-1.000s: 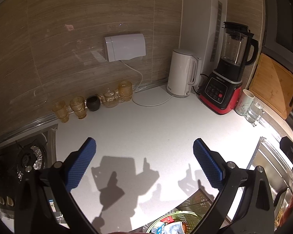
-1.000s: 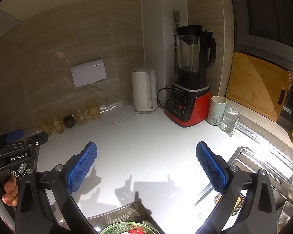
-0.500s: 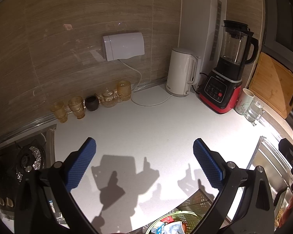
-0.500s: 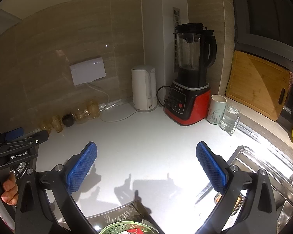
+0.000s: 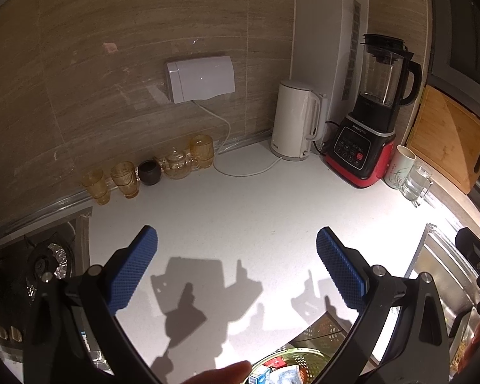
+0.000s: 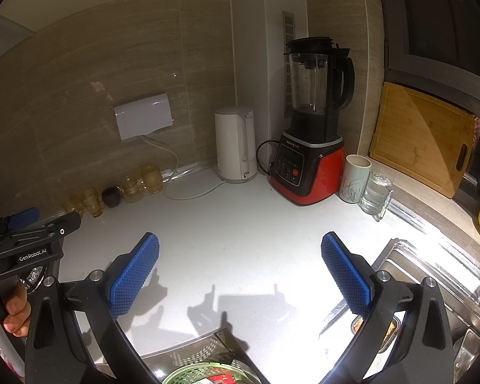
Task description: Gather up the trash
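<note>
Trash sits in the green basket (image 5: 291,356) at bottom centre, directly below both wide-open, empty claws (left claw (image 5: 236,267), right claw (image 6: 240,272)), neither clearly nearer.

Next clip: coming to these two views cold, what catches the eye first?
The red-based blender in the back corner, with the white kettle just left of it. Next, the open blue pads of the right hand-held gripper and left hand-held gripper, both empty above the bare white counter. At the bottom edge, a green basket holding wrappers.
</note>
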Available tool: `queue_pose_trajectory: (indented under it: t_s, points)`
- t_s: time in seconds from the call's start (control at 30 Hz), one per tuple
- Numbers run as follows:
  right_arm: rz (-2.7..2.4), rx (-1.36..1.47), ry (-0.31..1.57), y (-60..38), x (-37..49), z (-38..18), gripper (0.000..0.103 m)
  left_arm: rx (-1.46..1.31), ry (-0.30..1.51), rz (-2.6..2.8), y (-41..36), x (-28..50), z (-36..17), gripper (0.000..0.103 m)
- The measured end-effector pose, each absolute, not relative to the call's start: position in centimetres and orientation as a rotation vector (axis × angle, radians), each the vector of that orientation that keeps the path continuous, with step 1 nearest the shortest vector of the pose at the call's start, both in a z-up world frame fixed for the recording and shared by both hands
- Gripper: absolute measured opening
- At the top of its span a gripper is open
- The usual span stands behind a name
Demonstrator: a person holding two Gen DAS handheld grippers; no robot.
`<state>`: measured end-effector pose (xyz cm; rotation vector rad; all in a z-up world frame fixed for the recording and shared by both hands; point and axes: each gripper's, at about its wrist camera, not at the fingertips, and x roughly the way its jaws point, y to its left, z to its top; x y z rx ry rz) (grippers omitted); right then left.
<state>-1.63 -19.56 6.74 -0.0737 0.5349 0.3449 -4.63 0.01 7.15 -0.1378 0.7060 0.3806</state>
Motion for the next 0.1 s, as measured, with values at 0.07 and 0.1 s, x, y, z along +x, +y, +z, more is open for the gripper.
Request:
queue_pose_trajectory:
  t_s: [0.07, 0.1]
  points:
    - [0.344, -0.073, 0.536, -19.54, -1.63, 6.74, 0.101, -0.145, 0.710, 0.387, 0.22, -4.61, 7.03, 0.095]
    - [0.344, -0.072, 0.535, -19.55, -1.63, 6.75, 0.101, -0.148, 0.711, 0.387, 0.29, -4.59, 6.99, 0.095]
